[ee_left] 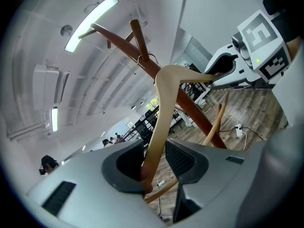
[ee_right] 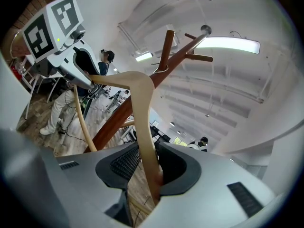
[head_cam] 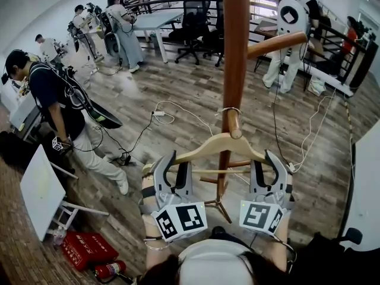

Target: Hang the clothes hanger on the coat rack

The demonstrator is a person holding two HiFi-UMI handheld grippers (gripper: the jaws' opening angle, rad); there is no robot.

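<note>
In the head view the rack (head_cam: pixel 236 52) runs out of the top edge, so its crown is cut off there, and its feet are mostly hidden behind the hanger (head_cam: pixel 208 142) and the two claws. The thin wire hook (head_cam: pixel 228 109) is hard to follow: it loops at the pole over a short near peg (head_cam: pixel 235 123), but whether it bears fully on the peg cannot be told. The hands are largely hidden behind the marker cubes. The left claw (head_cam: pixel 173 166) holds the hanger's left arm near its tip; in its own view the claw (ee_left: pixel 154 163) is nearly closed, both pads pressed against the pale wood of the hanger (ee_left: pixel 164 103), with the rack (ee_left: pixel 156 70) rising behind. The right claw (head_cam: pixel 267 166) holds the right arm in the same way; its own view shows that claw (ee_right: pixel 149 163) clamped on the hanger (ee_right: pixel 140 108), the rack (ee_right: pixel 166 65) beyond. The hanger sits level across the pole, well above the wooden floor (head_cam: pixel 178 94), and its lower bar (head_cam: pixel 208 171) runs between the two claws.
</note>
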